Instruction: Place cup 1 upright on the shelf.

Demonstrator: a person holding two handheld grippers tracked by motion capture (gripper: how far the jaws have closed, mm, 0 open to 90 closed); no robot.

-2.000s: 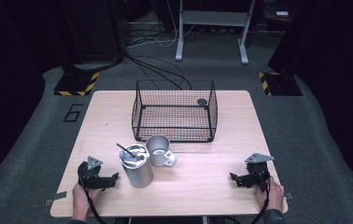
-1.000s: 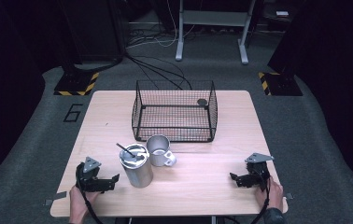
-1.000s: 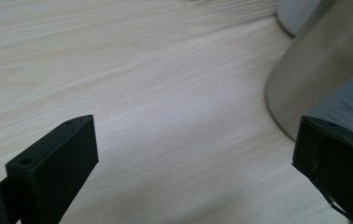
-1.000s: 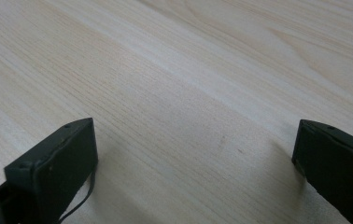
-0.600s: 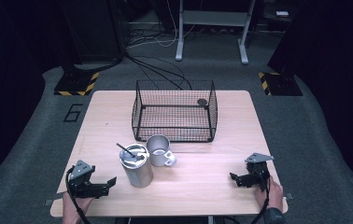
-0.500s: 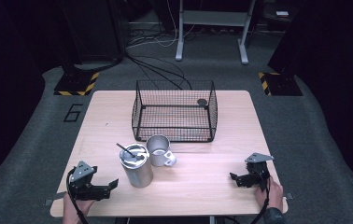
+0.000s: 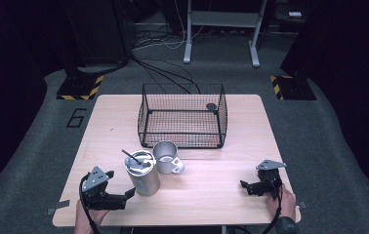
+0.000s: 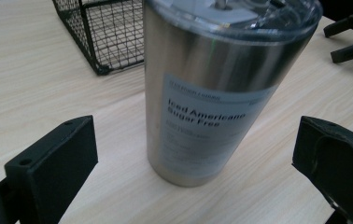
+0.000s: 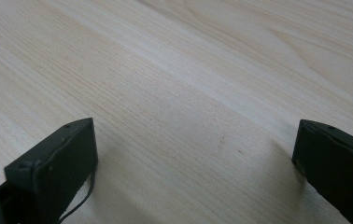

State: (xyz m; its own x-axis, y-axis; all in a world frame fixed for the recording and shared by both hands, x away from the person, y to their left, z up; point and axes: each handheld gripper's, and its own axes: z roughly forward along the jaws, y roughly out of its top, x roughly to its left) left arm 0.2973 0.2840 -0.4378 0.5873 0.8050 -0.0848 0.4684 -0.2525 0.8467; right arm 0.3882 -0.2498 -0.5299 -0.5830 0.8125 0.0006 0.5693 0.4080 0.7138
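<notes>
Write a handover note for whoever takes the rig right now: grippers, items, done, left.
Left hand-held gripper: open, jaws aimed at the steel tumbler, not touching it.
Right hand-held gripper: open, holding nothing, low over the table at its right front.
Tumbler stands upright near the front left, lid on, straw in it. Metal mug stands just behind and right of it. Wire basket sits at the table's back centre.
Done: nothing grasped.
Left: probably closing on the tumbler; beyond that, unclear.
</notes>
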